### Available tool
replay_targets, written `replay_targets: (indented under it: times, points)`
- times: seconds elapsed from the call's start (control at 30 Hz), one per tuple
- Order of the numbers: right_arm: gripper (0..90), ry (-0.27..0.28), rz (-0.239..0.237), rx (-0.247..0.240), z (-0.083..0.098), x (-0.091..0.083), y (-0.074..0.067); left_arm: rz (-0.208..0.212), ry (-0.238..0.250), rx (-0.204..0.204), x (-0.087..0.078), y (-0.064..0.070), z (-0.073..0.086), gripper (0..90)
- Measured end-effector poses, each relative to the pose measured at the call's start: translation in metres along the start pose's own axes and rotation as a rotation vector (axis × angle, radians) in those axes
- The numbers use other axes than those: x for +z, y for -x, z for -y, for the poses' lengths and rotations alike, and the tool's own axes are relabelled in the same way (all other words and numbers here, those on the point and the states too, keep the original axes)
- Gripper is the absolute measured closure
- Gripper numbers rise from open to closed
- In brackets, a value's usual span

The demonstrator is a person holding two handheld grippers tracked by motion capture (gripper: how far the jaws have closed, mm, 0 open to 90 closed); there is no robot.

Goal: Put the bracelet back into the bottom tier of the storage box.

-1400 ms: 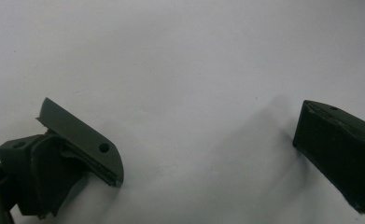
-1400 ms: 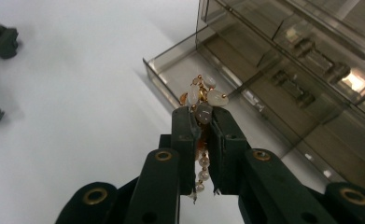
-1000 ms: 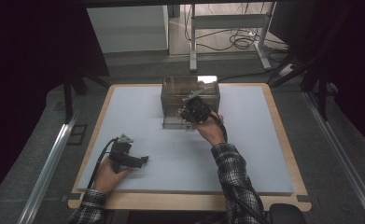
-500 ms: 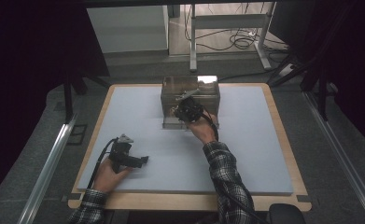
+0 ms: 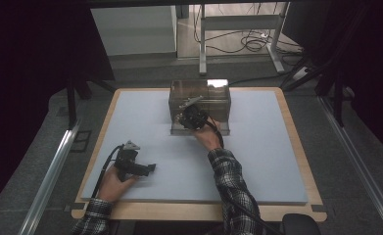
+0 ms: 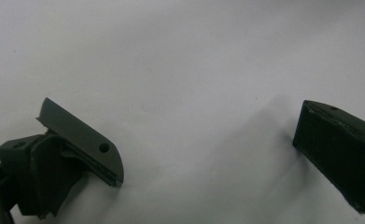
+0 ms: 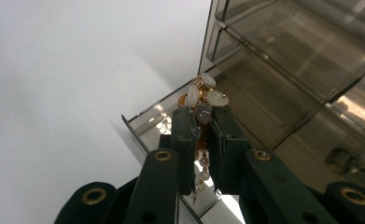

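High view: we see the right gripper at the smoked clear drawer box, 12 o'clock on the table; left gripper rests at 8 o'clock. Left gripper view: jaws spread wide over bare table. Right gripper view: jaws pinching a beaded bracelet above the box's open drawer.

One drawer box, one beaded bracelet, two claws: left claw, right claw.

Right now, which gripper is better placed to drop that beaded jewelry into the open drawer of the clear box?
Right. The right gripper is shut on the beaded jewelry, directly over the open drawer of the clear box. The left gripper rests open on the table, far away.
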State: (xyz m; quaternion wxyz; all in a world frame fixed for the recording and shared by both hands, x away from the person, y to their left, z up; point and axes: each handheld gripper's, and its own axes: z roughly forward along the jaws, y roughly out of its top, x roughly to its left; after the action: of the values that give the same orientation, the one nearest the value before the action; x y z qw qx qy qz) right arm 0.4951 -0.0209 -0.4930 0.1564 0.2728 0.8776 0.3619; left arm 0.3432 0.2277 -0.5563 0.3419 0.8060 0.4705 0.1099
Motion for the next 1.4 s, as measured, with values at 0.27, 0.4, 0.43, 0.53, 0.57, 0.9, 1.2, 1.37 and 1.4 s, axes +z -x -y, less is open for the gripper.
replay_targets:
  times: [0.27,0.4,0.43,0.53,0.57,0.9,1.2,1.37,1.4]
  points:
    - [79.2,-0.026,-0.010,0.006,0.007,0.010,0.000,0.000,0.001,-0.001,0.000,0.000,0.000,0.0]
    - [76.9,-0.037,-0.012,0.010,0.009,0.014,0.000,0.000,0.001,-0.002,0.000,0.000,0.000,0.0]
    - [75.1,-0.035,-0.012,0.012,0.009,0.015,0.000,0.000,0.001,-0.001,0.000,0.000,0.000,0.0]
    - [71.2,-0.027,-0.013,0.030,0.008,0.015,0.000,0.000,0.001,-0.001,0.000,0.000,0.000,0.0]
    - [70.4,-0.027,-0.010,0.032,0.007,0.015,0.000,0.001,0.000,-0.001,0.000,0.000,0.000,0.0]
    - [62.2,-0.028,-0.002,0.033,0.006,0.009,-0.001,0.001,0.001,-0.001,0.000,0.000,0.000,0.0]
    - [58.8,-0.017,-0.014,0.033,0.005,0.003,-0.004,0.000,0.000,0.000,0.000,0.000,0.000,0.0]
    - [57.5,-0.006,-0.016,0.025,0.005,-0.001,-0.006,0.000,0.000,0.000,0.000,0.000,0.000,0.0]
    - [57.2,-0.004,-0.013,0.020,0.005,-0.002,-0.006,0.000,0.000,0.000,0.000,0.000,0.000,0.0]
